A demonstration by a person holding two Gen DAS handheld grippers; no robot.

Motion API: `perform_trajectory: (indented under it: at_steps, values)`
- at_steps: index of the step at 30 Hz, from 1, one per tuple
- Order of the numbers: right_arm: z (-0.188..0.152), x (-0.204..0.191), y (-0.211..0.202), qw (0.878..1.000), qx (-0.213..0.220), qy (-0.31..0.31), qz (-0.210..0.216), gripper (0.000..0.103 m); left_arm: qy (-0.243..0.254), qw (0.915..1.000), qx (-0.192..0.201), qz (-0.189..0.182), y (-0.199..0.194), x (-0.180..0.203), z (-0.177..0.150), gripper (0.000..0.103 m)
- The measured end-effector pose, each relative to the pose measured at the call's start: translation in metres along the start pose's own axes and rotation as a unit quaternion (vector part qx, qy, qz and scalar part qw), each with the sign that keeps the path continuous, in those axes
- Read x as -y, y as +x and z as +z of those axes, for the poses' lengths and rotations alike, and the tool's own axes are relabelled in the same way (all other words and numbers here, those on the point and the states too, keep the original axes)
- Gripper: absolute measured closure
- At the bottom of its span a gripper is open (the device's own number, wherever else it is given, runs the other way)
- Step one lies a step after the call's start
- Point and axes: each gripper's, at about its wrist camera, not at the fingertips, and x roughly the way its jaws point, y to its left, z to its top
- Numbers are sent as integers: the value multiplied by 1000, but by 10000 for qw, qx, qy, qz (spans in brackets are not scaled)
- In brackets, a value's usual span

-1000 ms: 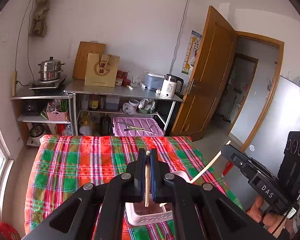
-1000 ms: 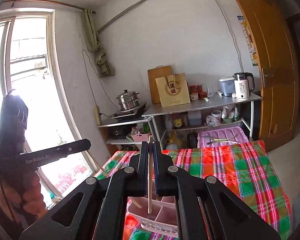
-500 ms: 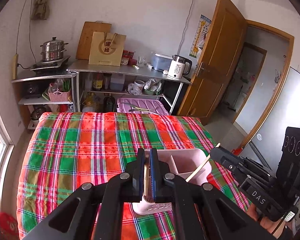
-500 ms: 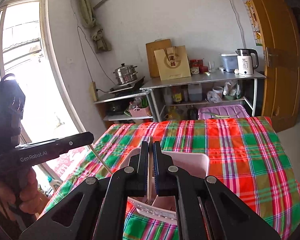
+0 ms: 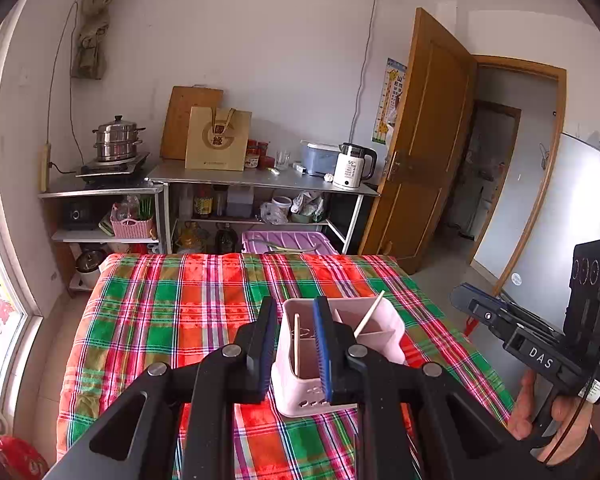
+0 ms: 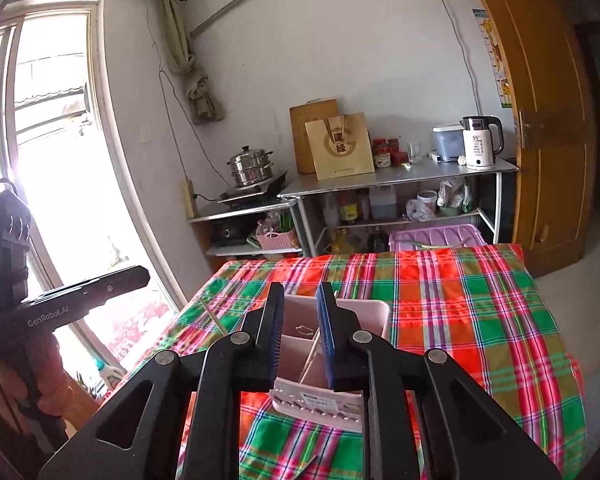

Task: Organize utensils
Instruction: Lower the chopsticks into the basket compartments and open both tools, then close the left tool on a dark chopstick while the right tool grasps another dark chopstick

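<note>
A pink divided utensil holder (image 5: 384, 344) stands on the plaid tablecloth (image 5: 172, 312); it also shows in the right wrist view (image 6: 364, 312). One wooden chopstick (image 5: 296, 344) stands upright in its left compartment. A second chopstick (image 5: 369, 314) leans in the right compartment, also seen in the right wrist view (image 6: 310, 356). My left gripper (image 5: 294, 312) is open and empty just above the holder. My right gripper (image 6: 298, 300) is open and empty above the holder. The right gripper also shows at the right of the left wrist view (image 5: 476, 304).
A metal shelf unit (image 5: 260, 184) with a kettle (image 5: 354, 166), steamer pot (image 5: 118, 140) and paper bag stands past the table's far edge. A purple bin (image 5: 288, 240) sits behind the table. An open wooden door (image 5: 424, 140) is to the right, a window (image 6: 52, 160) to the left.
Both grippers have opened and let go of their chopsticks, which now stand in the pink holder. Both grippers have tilted up slightly.
</note>
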Motion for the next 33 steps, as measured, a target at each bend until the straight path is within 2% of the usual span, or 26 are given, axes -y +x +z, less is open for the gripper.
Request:
perform_trajectory:
  at_steps: [4, 7, 14, 21, 33]
  values:
    - [-17, 4, -31, 10000, 18, 37, 28, 85, 182, 9997, 28, -144, -25, 11, -31, 85]
    - [-37, 11, -49, 9996, -142, 182, 132, 85, 236, 9993, -64, -288, -38, 19, -58, 85]
    - [-91, 23, -82, 9983, -517, 221, -118, 86, 210, 9975, -387, -556, -47, 34, -121, 85]
    - [-126, 38, -86, 9946, -921, 337, -337, 86, 139, 9928, -894, -789, -28, 45, -165, 85]
    - [-153, 56, -56, 9870, -1515, 268, -457, 86, 423, 9761, -1836, -1079, 40, 77, -191, 85]
